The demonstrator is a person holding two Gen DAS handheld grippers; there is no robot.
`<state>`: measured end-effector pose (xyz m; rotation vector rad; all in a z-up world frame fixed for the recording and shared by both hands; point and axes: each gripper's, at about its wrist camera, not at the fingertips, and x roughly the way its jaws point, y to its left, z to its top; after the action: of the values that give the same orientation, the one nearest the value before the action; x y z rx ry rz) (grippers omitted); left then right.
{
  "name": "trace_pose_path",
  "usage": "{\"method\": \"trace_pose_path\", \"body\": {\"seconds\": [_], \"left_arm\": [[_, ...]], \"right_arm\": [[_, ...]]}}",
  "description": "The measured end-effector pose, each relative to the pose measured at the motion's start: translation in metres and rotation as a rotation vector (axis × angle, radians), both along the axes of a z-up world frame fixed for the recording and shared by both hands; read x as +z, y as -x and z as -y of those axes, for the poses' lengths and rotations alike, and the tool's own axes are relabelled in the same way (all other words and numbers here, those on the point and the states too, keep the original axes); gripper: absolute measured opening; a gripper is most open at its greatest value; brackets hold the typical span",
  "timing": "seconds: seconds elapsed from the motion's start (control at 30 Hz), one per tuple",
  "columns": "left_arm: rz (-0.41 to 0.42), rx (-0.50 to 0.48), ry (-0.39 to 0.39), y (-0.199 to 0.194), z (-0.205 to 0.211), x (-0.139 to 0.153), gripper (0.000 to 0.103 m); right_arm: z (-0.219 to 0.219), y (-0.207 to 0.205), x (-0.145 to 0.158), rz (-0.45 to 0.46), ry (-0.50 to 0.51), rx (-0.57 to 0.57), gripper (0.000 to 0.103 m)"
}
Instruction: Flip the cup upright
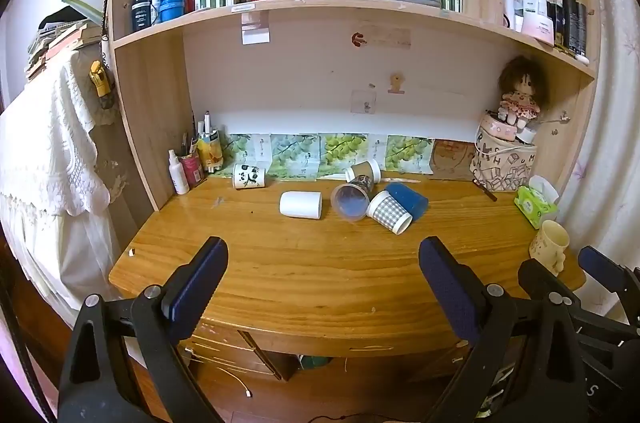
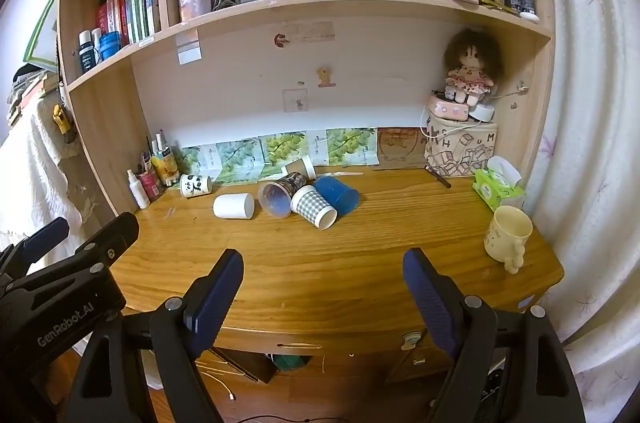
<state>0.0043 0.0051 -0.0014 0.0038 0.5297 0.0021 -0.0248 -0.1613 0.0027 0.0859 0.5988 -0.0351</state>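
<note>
Several cups lie on their sides on the wooden desk (image 1: pixel 320 263): a white cup (image 1: pixel 301 204), a clear plastic cup (image 1: pixel 352 201), a checked paper cup (image 1: pixel 390 211), a blue cup (image 1: pixel 408 199), a brown paper cup (image 1: pixel 363 170) and a panda cup (image 1: pixel 249 176). They also show in the right wrist view: white cup (image 2: pixel 234 205), clear cup (image 2: pixel 280 197), checked cup (image 2: pixel 314 207), blue cup (image 2: pixel 338 195). A cream mug (image 1: pixel 550 247) (image 2: pixel 508 233) stands upright at the right edge. My left gripper (image 1: pixel 323 255) and right gripper (image 2: pixel 323 265) are both open and empty, above the desk's front edge.
Bottles and pens (image 1: pixel 192 159) stand at the back left. A patterned box with a doll (image 1: pixel 508 159) and a green tissue pack (image 1: pixel 534 203) sit at the back right. A bookshelf (image 1: pixel 320 7) overhangs the desk. A white-draped stand (image 1: pixel 52 159) is to the left.
</note>
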Motion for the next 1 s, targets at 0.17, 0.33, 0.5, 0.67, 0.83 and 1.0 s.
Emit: {"method": "trace_pose_path", "body": {"seconds": [0.17, 0.33, 0.5, 0.67, 0.83, 1.0], "left_arm": [[0.01, -0.001, 0.004, 0.004, -0.001, -0.005, 0.097], [0.015, -0.012, 0.025, 0.0, -0.011, -0.003, 0.097], [0.014, -0.022, 0.033, -0.003, -0.015, -0.003, 0.097], [0.009, -0.039, 0.04, -0.007, -0.025, -0.003, 0.097], [0.007, -0.061, 0.034, -0.009, -0.036, -0.007, 0.097], [-0.018, -0.086, 0.011, -0.013, -0.044, -0.009, 0.097]], "right_arm": [[-0.004, -0.003, -0.002, 0.007, 0.005, 0.003, 0.083], [-0.006, -0.002, 0.0, 0.011, 0.01, 0.002, 0.083], [-0.01, -0.005, 0.003, 0.013, 0.015, -0.006, 0.083], [-0.013, -0.006, 0.003, 0.007, 0.014, -0.017, 0.083], [-0.026, -0.006, -0.003, -0.008, 0.012, -0.035, 0.083], [-0.036, -0.008, -0.012, -0.032, -0.028, -0.051, 0.083]]}}
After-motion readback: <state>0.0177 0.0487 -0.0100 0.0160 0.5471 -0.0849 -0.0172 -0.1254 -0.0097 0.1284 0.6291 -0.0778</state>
